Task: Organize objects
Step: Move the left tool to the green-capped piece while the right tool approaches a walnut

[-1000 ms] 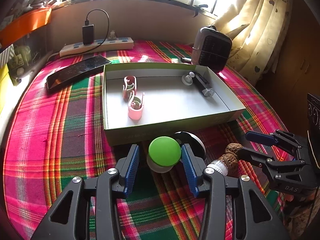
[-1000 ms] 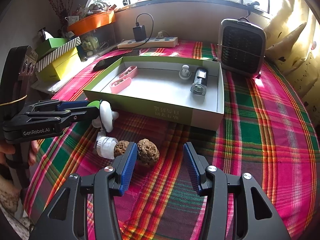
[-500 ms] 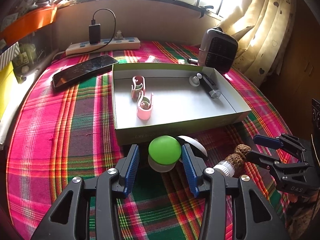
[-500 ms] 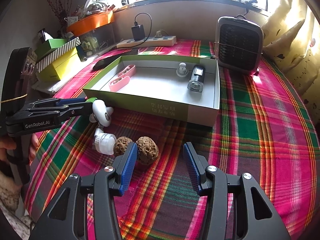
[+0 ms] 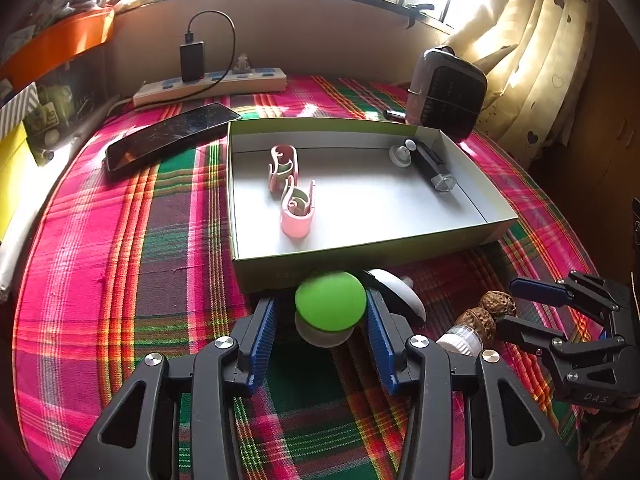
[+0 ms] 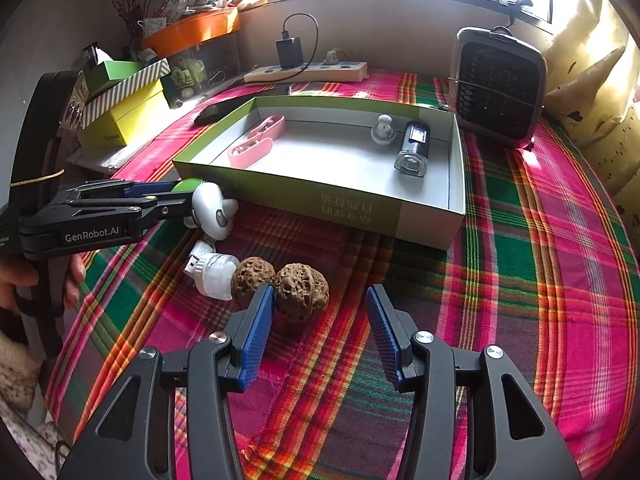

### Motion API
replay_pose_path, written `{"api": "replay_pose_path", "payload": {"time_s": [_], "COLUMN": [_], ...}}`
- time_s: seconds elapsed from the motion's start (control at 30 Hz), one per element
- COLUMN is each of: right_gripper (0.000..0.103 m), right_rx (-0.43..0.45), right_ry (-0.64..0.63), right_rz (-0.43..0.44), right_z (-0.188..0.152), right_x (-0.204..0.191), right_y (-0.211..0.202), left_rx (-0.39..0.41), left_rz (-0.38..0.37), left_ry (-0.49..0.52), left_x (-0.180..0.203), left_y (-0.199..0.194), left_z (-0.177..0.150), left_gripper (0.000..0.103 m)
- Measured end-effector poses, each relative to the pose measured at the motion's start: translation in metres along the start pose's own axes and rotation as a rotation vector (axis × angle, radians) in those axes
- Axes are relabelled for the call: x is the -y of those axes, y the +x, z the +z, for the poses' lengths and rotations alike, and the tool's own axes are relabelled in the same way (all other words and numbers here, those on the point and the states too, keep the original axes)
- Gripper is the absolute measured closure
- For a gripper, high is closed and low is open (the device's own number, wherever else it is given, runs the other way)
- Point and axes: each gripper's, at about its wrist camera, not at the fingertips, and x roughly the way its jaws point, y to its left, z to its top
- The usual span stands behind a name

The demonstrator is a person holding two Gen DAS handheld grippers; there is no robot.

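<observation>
My left gripper (image 5: pixel 320 314) is shut on a green-and-white toy (image 5: pixel 330 300), held close to the front wall of the green box (image 5: pixel 360 252). The right wrist view shows the toy's white body (image 6: pixel 212 210) jutting past the left gripper (image 6: pixel 186 196). My right gripper (image 6: pixel 320 312) stands open low over the cloth with nothing between its pads. Two walnuts (image 6: pixel 302 292) lie just beyond its left fingertip, touching a white plug-in lamp (image 6: pixel 214 276). The right gripper (image 5: pixel 516 306) also shows at the right edge of the left wrist view, beside the walnuts (image 5: pixel 486 312).
The box (image 6: pixel 360 208) holds two pink clips (image 5: pixel 298 208), a white knob (image 5: pixel 400 156) and a black device (image 5: pixel 434 168). Behind it lie a phone (image 5: pixel 168 136), a power strip (image 5: pixel 212 86) and a small heater (image 6: pixel 498 92). Stacked boxes (image 6: pixel 124 116) stand at the left.
The left gripper has edged a little closer to the box's front wall, still holding the toy. The right gripper and the walnuts have stayed put.
</observation>
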Motion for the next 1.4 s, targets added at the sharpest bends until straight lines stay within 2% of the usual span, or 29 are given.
{"api": "replay_pose_path", "payload": {"time_s": [0.37, 0.5, 0.67, 0.9, 1.4], "right_gripper": [0.054, 0.057, 0.057, 0.063, 0.063], "right_rx": [0.002, 0.005, -0.004, -0.013, -0.014], "right_ry": [0.01, 0.014, 0.02, 0.026, 0.008], "right_rz": [0.013, 0.026, 0.046, 0.035, 0.002], "right_z": [0.001, 0.002, 0.002, 0.002, 0.006], "right_x": [0.004, 0.004, 0.004, 0.004, -0.001], "right_y": [-0.001, -0.001, 0.003, 0.008, 0.011], "left_rx": [0.016, 0.019, 0.016, 0.018, -0.01], "left_rz": [0.015, 0.025, 0.031, 0.036, 0.03], "left_ry": [-0.028, -0.028, -0.049, -0.064, -0.085], "left_x": [-0.009, -0.011, -0.019, -0.024, -0.026], "left_y": [-0.005, -0.007, -0.008, -0.009, -0.001], "left_z": [0.0, -0.001, -0.004, -0.005, -0.005], "left_gripper": [0.061, 0.066, 0.066, 0.066, 0.066]}}
